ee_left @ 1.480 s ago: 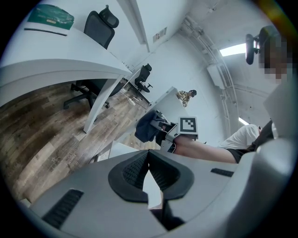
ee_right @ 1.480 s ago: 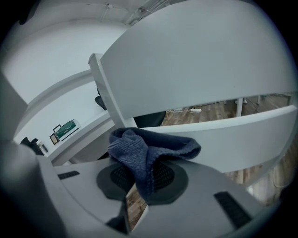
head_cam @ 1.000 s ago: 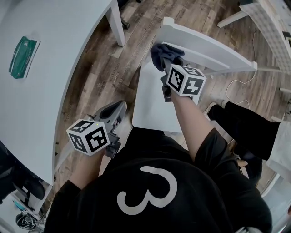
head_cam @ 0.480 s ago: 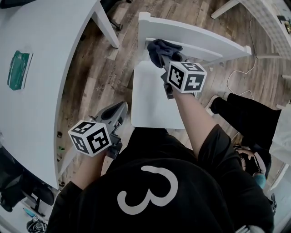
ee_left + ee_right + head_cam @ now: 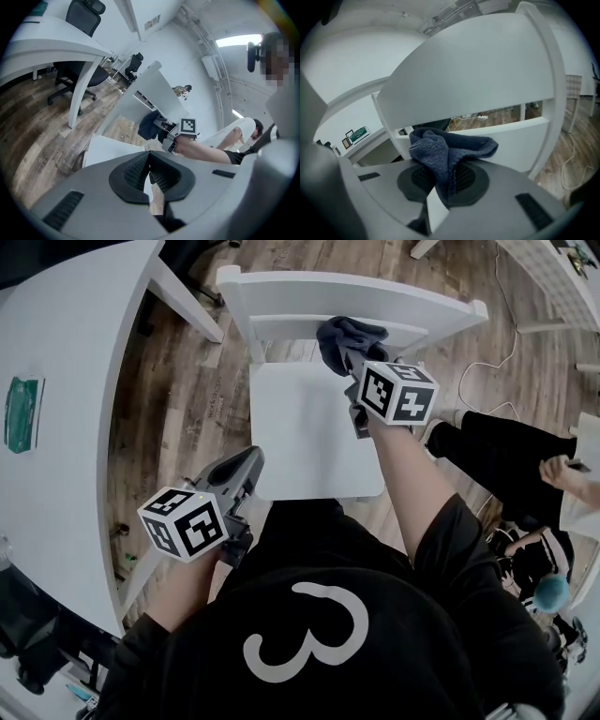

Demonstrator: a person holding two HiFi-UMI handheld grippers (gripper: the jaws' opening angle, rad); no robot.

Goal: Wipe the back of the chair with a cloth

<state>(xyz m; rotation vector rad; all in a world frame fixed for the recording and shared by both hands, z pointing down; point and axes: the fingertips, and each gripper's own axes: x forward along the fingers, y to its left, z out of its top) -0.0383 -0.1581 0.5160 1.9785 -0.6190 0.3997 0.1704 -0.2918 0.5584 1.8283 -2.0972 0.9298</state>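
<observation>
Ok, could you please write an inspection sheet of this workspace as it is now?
Surface: white chair seat, bare.
Job's things: dark blue knitted cloth at the lower rail of the white chair back.
Clutter: green flat item on the white desk.
Grippers: right gripper shut on the cloth; left gripper shut, empty, held low.
Cables: thin white cable on the wooden floor.
Surroundings: black office chairs, a second person at right.

A big white number 3 is on the person's black shirt, at 6 o'clock in the head view. No other words or numbers can be read.
</observation>
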